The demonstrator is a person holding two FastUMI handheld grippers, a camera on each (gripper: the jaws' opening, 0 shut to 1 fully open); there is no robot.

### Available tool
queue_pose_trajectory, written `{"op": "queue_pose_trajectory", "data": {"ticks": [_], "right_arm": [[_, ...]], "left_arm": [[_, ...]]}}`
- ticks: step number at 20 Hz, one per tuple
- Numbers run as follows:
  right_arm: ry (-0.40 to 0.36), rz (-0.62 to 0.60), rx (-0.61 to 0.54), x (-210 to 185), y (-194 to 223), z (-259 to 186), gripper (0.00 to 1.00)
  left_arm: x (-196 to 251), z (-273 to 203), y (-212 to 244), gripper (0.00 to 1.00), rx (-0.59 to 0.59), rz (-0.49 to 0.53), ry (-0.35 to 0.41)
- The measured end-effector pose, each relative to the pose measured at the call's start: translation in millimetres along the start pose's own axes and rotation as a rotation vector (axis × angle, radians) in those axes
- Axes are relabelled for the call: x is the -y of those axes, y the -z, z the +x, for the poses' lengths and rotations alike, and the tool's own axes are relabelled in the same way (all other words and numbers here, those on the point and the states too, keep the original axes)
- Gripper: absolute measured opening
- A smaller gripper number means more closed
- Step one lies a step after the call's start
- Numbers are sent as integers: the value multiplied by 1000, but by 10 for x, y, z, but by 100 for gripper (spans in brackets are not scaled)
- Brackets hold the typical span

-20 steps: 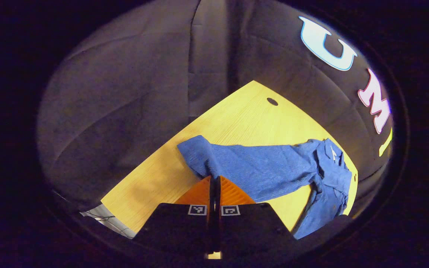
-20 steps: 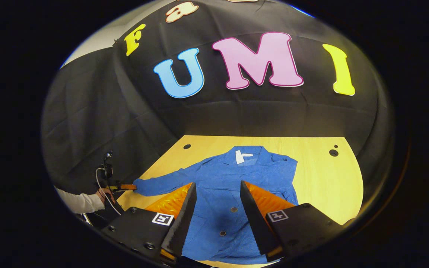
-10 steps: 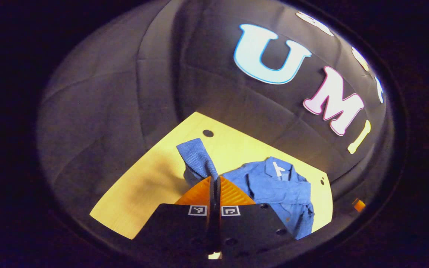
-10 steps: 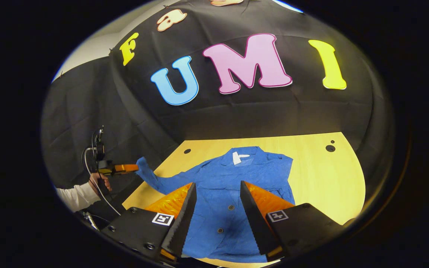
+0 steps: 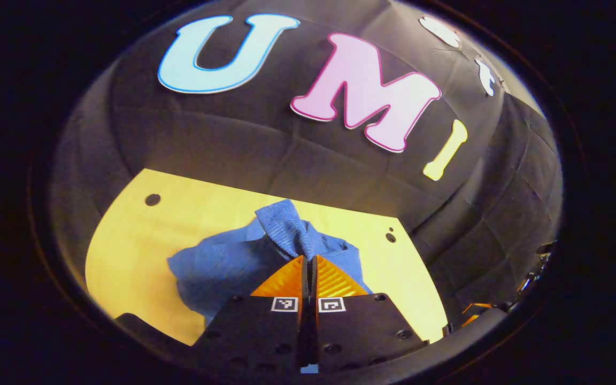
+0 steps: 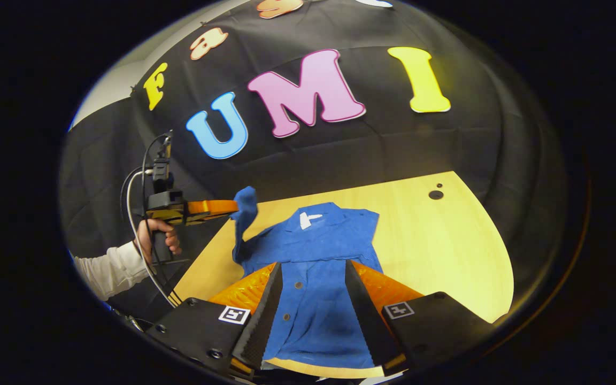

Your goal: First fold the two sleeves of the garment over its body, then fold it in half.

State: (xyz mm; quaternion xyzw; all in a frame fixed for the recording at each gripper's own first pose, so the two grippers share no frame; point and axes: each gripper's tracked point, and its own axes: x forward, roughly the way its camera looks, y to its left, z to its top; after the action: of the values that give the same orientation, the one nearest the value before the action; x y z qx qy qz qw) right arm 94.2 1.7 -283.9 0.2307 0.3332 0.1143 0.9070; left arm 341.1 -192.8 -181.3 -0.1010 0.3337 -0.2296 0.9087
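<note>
Shirt: we see 1 blue shirt (image 6: 318, 256) lying flat, collar toward the far wall, on the yellow table (image 6: 447, 251).
Left gripper: our left gripper (image 6: 230, 206) is clamped on the cuff of 1 sleeve (image 5: 286, 227), lifted off the table and hanging beside the shirt's body.
Right gripper: our right gripper (image 6: 310, 299) hovers with fingers spread wide, holding nothing, over the buttoned front.
Handling: we judge the cloth light, soft and limp; it droops, so cuffs and hem corners are the places to pinch.
Count: 1 shirt, 2 grippers, 1 table.
</note>
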Motion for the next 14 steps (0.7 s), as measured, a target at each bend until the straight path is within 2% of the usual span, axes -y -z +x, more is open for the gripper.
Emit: {"op": "queue_pose_trajectory", "data": {"ticks": [5, 9, 10, 13, 14], "right_arm": [[73, 46, -35, 416, 220, -100, 76], [93, 74, -74, 617, 335, -68, 76], [95, 71, -82, 658, 344, -46, 76], [89, 62, -100, 683, 366, 21, 76], [82, 67, -106, 686, 361, 49, 76]], "left_arm": [[525, 914, 400, 0, -147, 63, 84], [466, 1506, 797, 0, -287, 112, 29], [464, 1563, 817, 0, -307, 110, 26], [576, 1741, 861, 0, -324, 22, 91], [606, 1743, 877, 4, -327, -9, 117]]}}
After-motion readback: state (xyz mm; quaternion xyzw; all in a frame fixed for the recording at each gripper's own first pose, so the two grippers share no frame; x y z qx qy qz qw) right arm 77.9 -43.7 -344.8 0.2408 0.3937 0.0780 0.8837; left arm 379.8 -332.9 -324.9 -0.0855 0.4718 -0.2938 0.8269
